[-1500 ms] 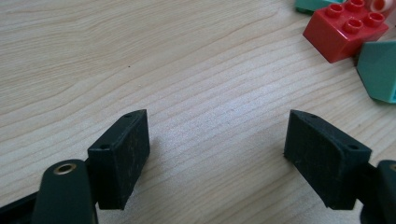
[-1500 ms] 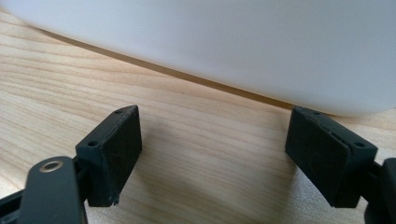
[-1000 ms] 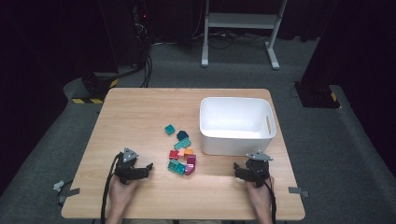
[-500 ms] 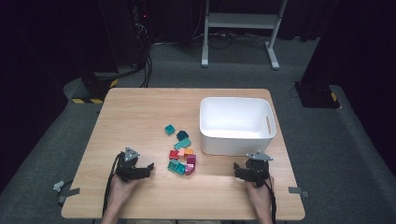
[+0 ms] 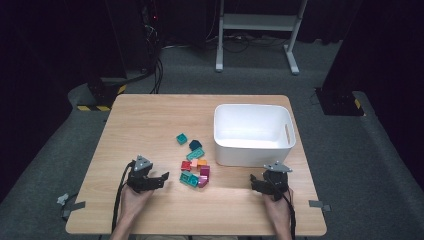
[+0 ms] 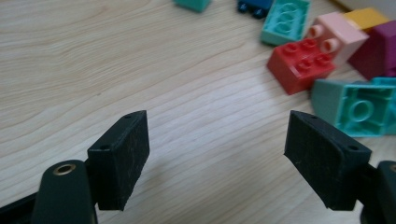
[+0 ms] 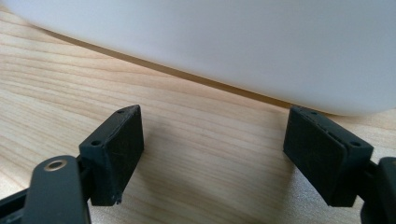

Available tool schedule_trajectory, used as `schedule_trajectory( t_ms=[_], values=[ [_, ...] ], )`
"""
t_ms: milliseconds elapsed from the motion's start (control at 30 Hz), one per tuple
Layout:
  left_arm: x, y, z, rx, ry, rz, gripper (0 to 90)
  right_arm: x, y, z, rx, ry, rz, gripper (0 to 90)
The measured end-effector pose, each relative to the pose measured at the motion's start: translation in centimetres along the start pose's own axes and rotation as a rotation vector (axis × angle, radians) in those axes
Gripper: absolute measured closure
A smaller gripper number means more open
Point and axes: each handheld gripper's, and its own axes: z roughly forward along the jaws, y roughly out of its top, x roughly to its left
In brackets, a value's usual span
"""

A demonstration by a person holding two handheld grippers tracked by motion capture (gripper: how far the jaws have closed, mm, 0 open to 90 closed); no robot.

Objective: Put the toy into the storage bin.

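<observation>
Fingers (image 6: 122, 158) spread wide, nothing held; left gripper view resolves red brick (image 6: 301, 65) studs.

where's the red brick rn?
In the high view the red brick sits at the left edge of the brick cluster, mid-table, left of the white bin. It touches the pink brick, just ahead of the open left gripper.
</observation>
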Motion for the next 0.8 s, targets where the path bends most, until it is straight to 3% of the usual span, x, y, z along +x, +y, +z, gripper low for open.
schedule_trajectory(
  t_ms=[133, 433, 800],
  values=[
    [-0.7, 0.2, -0.1, -0.018, -0.029, -0.002, 22.1, 0.0, 0.0, 0.0, -0.004, 0.003, -0.008, 21.3],
    [-3.8, 0.9, 0.4, -0.022, -0.072, 0.045, 22.5, 0.0, 0.0, 0.0, -0.004, 0.003, -0.007, 21.3],
    [-5.6, 1.9, 1.9, -0.021, -0.078, 0.054, 25.8, 0.0, 0.0, 0.0, -0.005, 0.004, -0.008, 21.7]
  ],
)
